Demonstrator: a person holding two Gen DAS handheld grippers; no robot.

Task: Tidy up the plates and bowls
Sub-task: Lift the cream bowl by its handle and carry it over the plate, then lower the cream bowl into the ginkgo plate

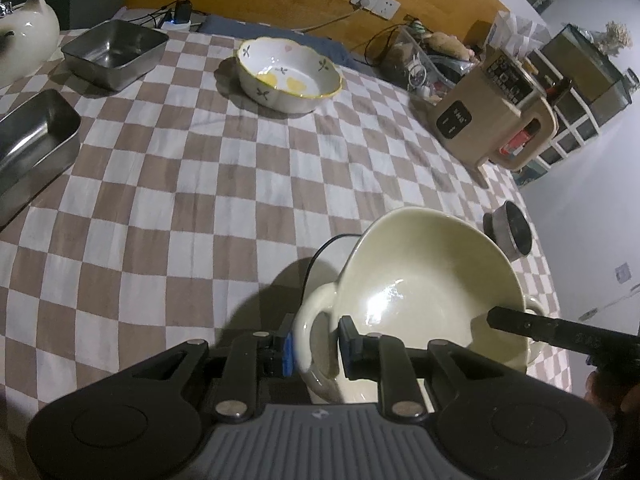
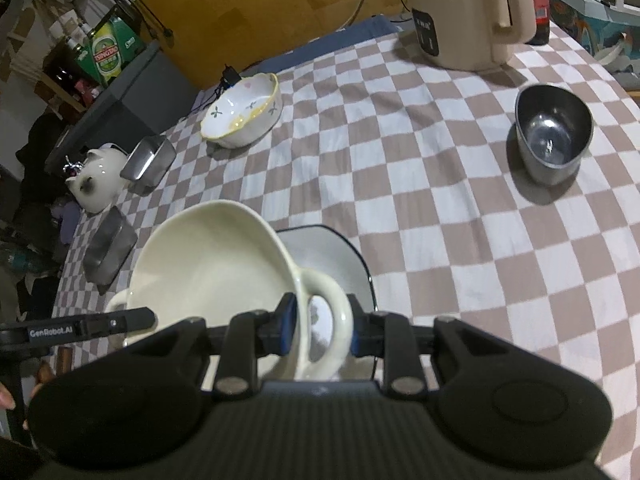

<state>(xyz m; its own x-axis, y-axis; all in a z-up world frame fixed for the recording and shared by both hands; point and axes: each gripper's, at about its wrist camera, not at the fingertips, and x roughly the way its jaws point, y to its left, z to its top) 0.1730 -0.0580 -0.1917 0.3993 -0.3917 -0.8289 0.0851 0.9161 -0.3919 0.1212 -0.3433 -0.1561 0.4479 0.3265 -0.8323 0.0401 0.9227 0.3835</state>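
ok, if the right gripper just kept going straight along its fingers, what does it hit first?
Probably the dark-rimmed white plate right beyond the cream bowl, whose handle the right gripper grips. Past that, only checkered tablecloth. Depth is unclear.

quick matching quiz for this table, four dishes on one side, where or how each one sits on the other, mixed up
Things:
1. cream two-handled bowl
2. flower-painted bowl
3. round steel bowl
4. dark-rimmed plate

States:
a. stands alone near the beige kettle
b. lies under the cream bowl
c. gripped at both handles
d. far side, by the wooden wall

Pairs: 1-c, 2-d, 3-a, 4-b
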